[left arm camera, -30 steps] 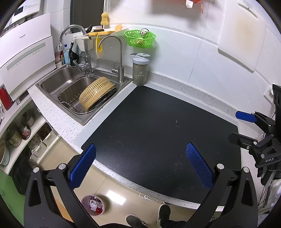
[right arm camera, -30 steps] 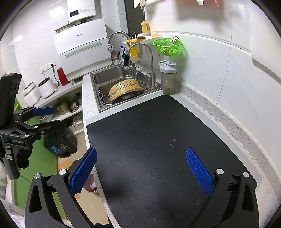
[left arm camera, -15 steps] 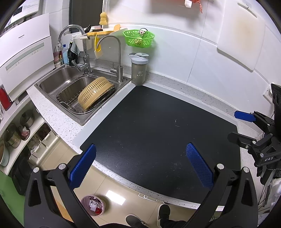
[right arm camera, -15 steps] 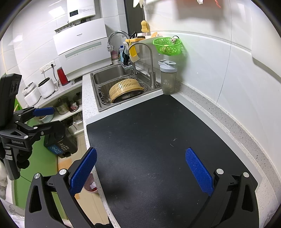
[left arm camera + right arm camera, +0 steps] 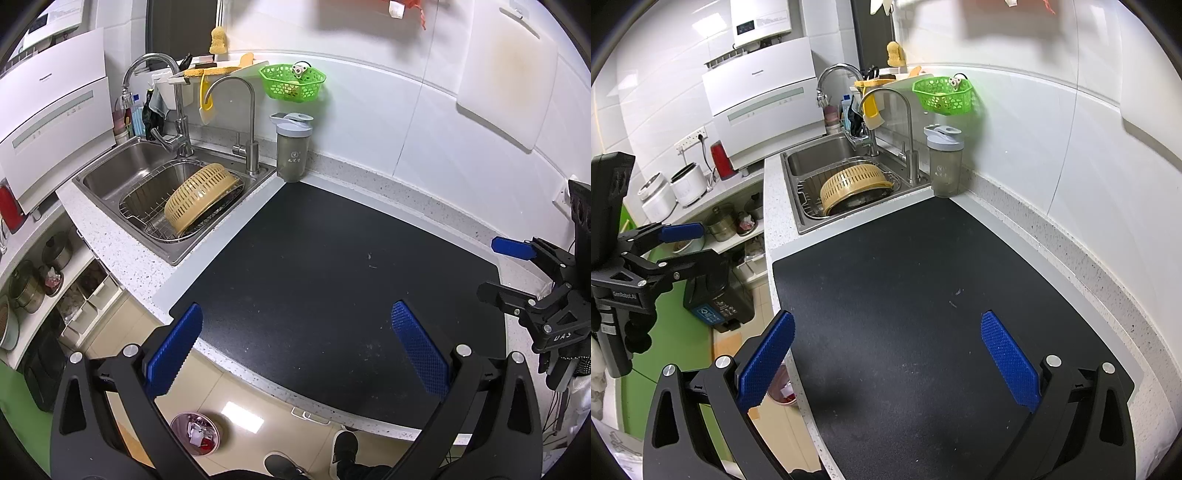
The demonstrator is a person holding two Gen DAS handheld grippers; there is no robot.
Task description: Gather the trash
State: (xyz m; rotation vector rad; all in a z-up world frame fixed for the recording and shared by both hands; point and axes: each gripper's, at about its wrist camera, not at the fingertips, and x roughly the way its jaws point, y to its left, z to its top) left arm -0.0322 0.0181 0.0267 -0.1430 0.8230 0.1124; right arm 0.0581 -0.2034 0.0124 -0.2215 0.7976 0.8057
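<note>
The left gripper (image 5: 295,347), black-framed with blue textured pads, hangs above the near edge of the counter with its jaws spread wide and nothing between them. The right gripper (image 5: 886,350), same build, hovers over the black rubber mat (image 5: 923,295) with its jaws spread just as wide, empty too. Each shows up in the other's view: the right gripper at the far right of the left camera (image 5: 532,280), the left gripper at the far left of the right camera (image 5: 665,251).

Under both lies the mat, dark and flat on the speckled white stone counter (image 5: 122,254). A few tiny pale specks (image 5: 370,258) sit on the mat near its middle; what they are is too small to tell.

Down on the floor, below the left gripper, there is a small round red-rimmed trash bin (image 5: 194,432) with scraps of paper inside, just in front of the counter edge.

Further out, a grey lidded shaker bottle (image 5: 293,149) stands upright at the mat's far corner against the wall. Beside it, the stainless steel sink (image 5: 110,177) holds a wire rack with a yellow plastic colander (image 5: 199,203) tipped on its side. Above, a green plastic basket (image 5: 293,81) hangs on the white wall.
</note>
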